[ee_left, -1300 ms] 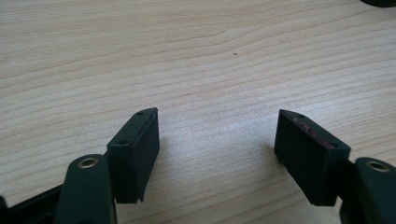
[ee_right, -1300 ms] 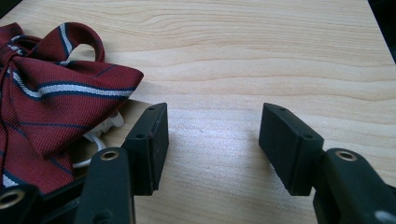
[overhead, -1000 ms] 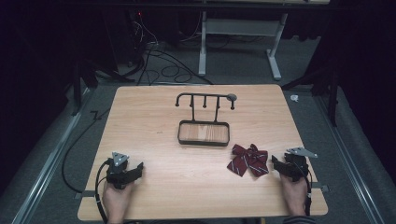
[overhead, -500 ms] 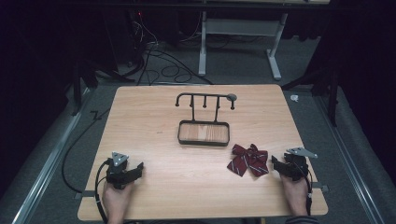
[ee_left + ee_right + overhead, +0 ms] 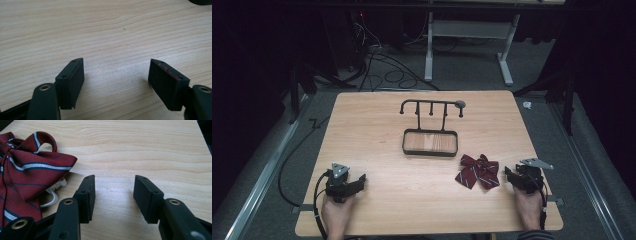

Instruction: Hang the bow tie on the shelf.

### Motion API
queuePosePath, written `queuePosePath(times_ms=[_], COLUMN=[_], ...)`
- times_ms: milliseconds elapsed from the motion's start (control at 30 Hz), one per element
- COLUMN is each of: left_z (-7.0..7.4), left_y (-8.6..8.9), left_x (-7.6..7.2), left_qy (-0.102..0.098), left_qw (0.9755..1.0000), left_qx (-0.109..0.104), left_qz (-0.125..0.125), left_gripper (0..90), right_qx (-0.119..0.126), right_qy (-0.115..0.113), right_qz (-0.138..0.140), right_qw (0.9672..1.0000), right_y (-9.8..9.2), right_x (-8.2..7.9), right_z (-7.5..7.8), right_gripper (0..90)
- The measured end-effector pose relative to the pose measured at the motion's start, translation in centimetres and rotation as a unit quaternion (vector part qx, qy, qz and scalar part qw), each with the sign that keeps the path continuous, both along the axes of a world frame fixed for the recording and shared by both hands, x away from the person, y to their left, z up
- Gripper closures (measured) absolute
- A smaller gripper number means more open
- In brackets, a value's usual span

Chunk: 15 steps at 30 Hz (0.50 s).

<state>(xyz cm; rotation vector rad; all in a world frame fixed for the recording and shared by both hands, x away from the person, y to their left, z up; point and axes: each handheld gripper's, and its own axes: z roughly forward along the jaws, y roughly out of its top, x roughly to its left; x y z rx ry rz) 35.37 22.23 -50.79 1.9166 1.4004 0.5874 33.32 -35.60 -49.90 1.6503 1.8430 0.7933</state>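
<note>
A dark red bow tie (image 5: pixel 478 171) with white and navy stripes lies flat on the wooden table (image 5: pixel 377 125), near its front right. In the right gripper view the bow tie (image 5: pixel 27 172) is to the left of the jaws, with a white clip under its edge. My right gripper (image 5: pixel 508 175) rests just right of the tie; its jaws (image 5: pixel 114 182) have just been closing, stand apart, and have only bare wood between them. At the front left, my left gripper (image 5: pixel 357 181) lies on the table with its jaws (image 5: pixel 116 67) wide open over bare wood.
A black wire stand with a hook rail (image 5: pixel 432 104) and a wood-floored tray (image 5: pixel 430 142) stands mid-table, behind the tie. Cables trail from both grippers over the front edge. A white desk frame (image 5: pixel 467 45) and floor cables lie beyond the table.
</note>
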Motion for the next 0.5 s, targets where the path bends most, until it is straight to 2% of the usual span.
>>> queuePosePath(times_ms=[133, 233, 333, 400, 433, 500], left_z=[0.0, 0.0, 0.0, 0.0, 0.0, 0.0], left_y=[0.0, 0.0, 0.0, 0.0, 0.0, 0.0], left_x=[0.0, 0.0, 0.0, 0.0, 0.0, 0.0], left_qy=[0.000, 0.000, 0.000, -0.001, 0.000, 0.000], left_qw=[1.0000, 1.0000, 1.0000, 1.0000, 1.0000, 1.0000], left_qx=[0.000, 0.000, -0.001, -0.001, 0.000, 0.000], left_qz=[0.000, 0.001, 0.001, 0.001, 0.000, 0.000], left_gripper=[29.7, 29.7, 29.7, 29.7, 29.7, 29.7], right_qx=[0.004, 0.013, 0.022, 0.020, 0.003, -0.003], right_qy=[-0.008, -0.022, -0.026, -0.027, -0.028, -0.025], right_qz=[0.006, 0.021, 0.029, 0.037, 0.047, 0.057], right_qw=[0.9999, 0.9994, 0.9990, 0.9988, 0.9985, 0.9980], right_y=[-0.2, 0.0, 0.1, 0.5, 1.1, 1.6], right_x=[-0.2, -0.3, -0.3, -0.2, -0.1, 0.2], right_z=[0.3, 1.0, 1.3, 1.7, 1.9, 2.0], right_gripper=[57.8, 58.4, 58.7, 58.7, 58.8, 58.8])
